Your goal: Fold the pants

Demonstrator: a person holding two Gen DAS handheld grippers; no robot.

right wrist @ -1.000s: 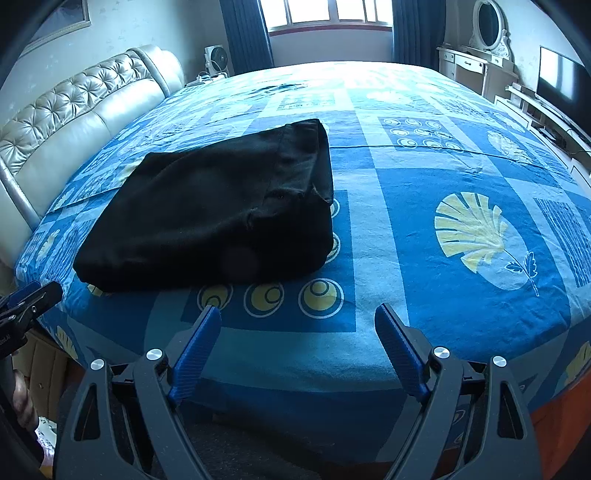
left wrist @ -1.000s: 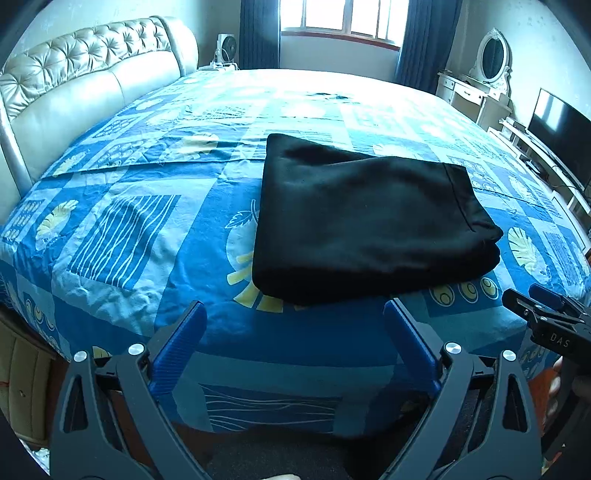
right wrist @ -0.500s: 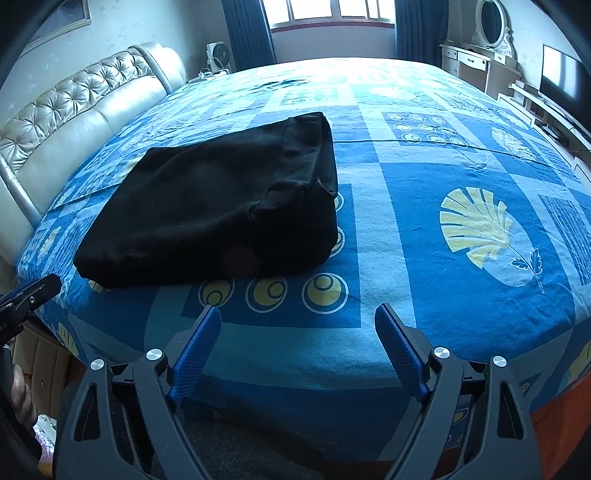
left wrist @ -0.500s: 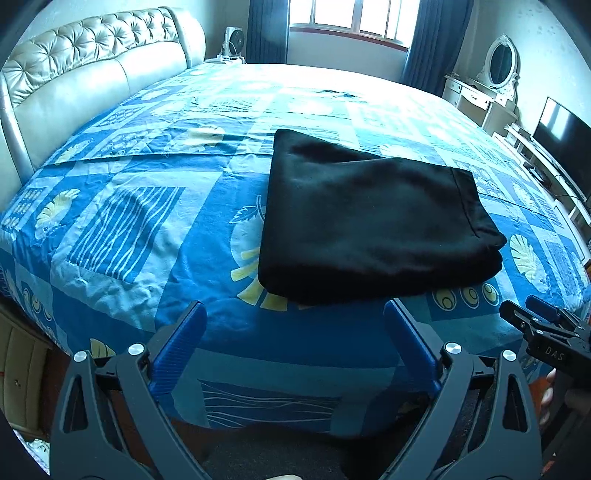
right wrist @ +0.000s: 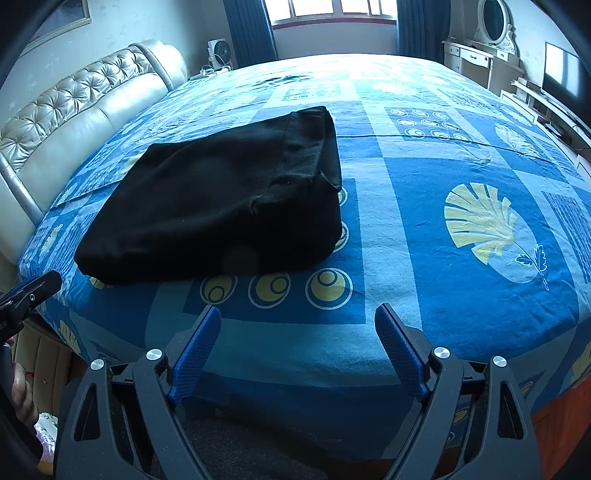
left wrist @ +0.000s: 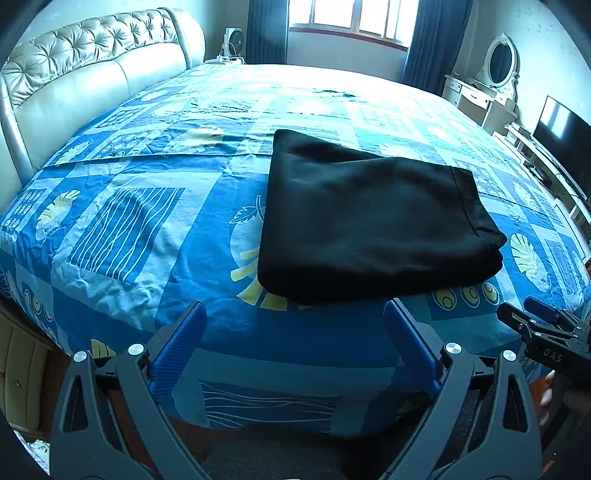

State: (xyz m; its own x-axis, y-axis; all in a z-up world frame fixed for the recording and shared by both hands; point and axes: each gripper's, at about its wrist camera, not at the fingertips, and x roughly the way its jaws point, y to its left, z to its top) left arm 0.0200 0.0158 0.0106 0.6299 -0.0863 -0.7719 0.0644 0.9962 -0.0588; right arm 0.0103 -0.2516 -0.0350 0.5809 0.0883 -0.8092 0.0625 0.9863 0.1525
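The black pants [left wrist: 369, 221] lie folded in a flat rectangle on the blue patterned bedspread [left wrist: 129, 221], near the bed's front edge. They also show in the right wrist view [right wrist: 221, 206], left of centre. My left gripper [left wrist: 295, 314] is open and empty, just short of the pants' near edge. My right gripper [right wrist: 295, 317] is open and empty, in front of the pants' right end. The right gripper's tip shows at the right edge of the left wrist view [left wrist: 532, 325]. The left gripper's tip shows at the left edge of the right wrist view [right wrist: 33, 288].
A tufted cream headboard [left wrist: 74, 81] runs along the left. A dressing table with an oval mirror [left wrist: 491, 85] and a TV [left wrist: 561, 136] stand at the right. A window with dark curtains [left wrist: 351, 22] is at the back. A fan [right wrist: 219, 51] stands by the headboard.
Both grippers have risen and drawn back slightly, so the view tilts further over the bed. The pants have not moved. Both grippers stay open.
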